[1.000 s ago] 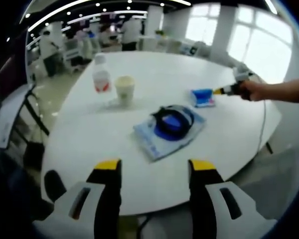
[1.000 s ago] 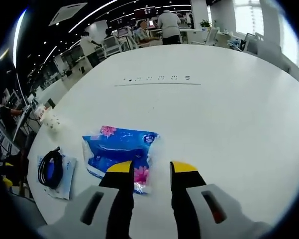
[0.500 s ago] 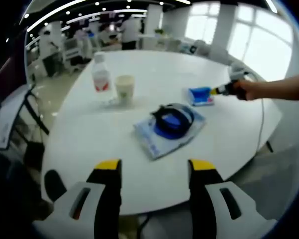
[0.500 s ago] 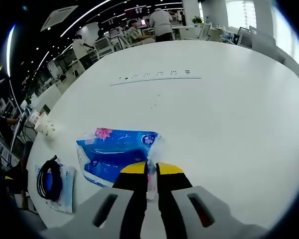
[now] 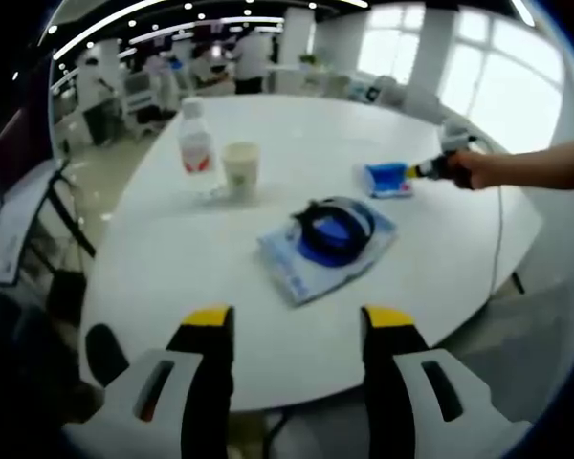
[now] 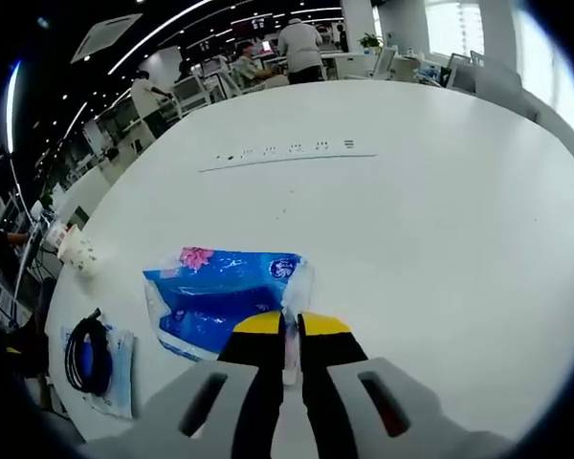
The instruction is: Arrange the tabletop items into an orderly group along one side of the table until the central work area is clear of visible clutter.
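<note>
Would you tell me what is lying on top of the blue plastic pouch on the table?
A coiled black cable lies on the blue pouch, covering its middle. Whether anything sits inside the pouch beneath the coil cannot be seen.

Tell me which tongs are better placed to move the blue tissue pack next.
The right tongs: they are shut on the edge of the tissue pack. The left tongs are open, hanging off the table edge, holding nothing.

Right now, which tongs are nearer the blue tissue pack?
Right. The right tongs are shut on the tissue pack's edge; the left tongs hang open at the table's near edge, apart from it.
</note>
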`<state>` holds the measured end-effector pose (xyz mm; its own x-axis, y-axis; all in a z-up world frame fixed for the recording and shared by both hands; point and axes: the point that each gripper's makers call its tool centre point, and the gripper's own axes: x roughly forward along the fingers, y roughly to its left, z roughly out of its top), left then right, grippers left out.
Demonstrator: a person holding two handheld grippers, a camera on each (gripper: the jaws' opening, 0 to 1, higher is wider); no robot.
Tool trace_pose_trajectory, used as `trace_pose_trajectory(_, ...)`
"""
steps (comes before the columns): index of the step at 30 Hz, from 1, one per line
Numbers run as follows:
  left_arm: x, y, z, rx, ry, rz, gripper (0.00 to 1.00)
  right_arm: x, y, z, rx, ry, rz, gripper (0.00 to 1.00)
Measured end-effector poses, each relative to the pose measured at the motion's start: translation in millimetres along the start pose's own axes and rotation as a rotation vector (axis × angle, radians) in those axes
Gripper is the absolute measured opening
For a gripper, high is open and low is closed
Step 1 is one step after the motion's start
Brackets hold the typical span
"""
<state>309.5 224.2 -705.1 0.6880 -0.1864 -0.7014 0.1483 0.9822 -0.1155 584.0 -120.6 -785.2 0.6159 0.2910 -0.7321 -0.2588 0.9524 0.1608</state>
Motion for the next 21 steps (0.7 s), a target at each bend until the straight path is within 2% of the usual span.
trace_pose_trajectory(3,0,0.0,-0.3,-0.001,0.002,0.000,0.50,-1,-6,0.6,-0.001,-0.010,0.006,0.05)
trace_pose_trajectory(5,0,0.0,-0.5,0.000,0.003,0.000,0.50,-3,-8,-1.0,-0.047,-0.001,0.005,0.05)
trace_pose_trajectory(10,1,-0.6,-1.7,0.004,0.009,-0.001,0.50,-5,-13,-0.2,-0.060,-0.010,0.011,0.05)
trace_pose_trajectory(17,1,-1.5,-3.0,0.012,0.020,-0.002,0.50,-4,-14,4.8,-0.074,-0.017,0.026,0.05)
trace_pose_trajectory(21,1,-1.2,-3.7,0.015,0.025,0.000,0.50,-1,-11,7.5,-0.110,-0.016,0.035,0.06)
